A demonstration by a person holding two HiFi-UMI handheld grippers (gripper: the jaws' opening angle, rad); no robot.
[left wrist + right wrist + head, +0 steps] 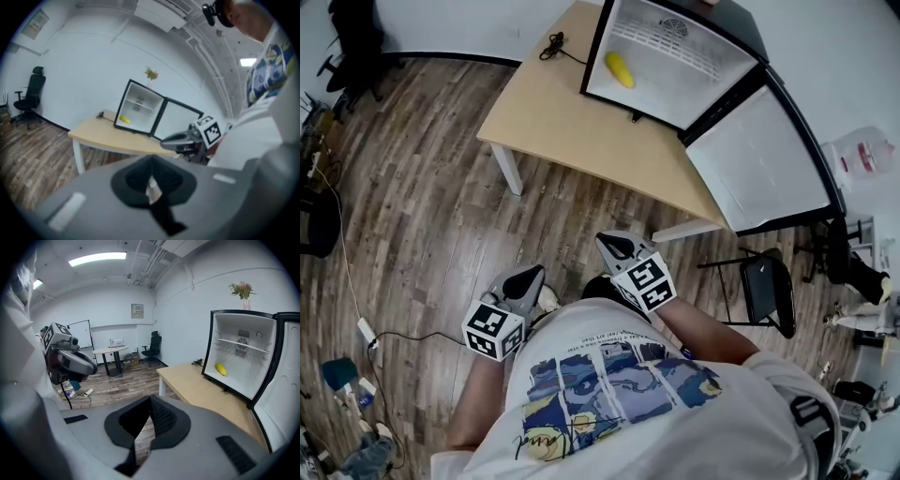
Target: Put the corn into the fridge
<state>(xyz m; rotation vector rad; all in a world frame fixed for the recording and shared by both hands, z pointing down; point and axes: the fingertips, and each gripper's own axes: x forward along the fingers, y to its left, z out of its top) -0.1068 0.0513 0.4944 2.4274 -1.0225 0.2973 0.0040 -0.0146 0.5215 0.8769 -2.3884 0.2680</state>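
The yellow corn (619, 68) lies inside the small white fridge (675, 89), which stands on the wooden table (572, 131) with its door (764, 159) swung wide open. It also shows as corn (124, 119) and corn (221, 369) on the fridge floor. I stand well back from the table. My left gripper (525, 278) and right gripper (619, 246) hang close to my body above the wood floor, both shut and empty. The left gripper's jaws (151, 161) meet with nothing between them, and so do the right gripper's (150, 401).
A black folding chair (766, 286) stands to the right under the open door. A power strip (366, 330) with cables lies on the floor at left. An office chair (30, 93) and a round table (110, 351) stand farther off. Flowers (242, 289) top the fridge.
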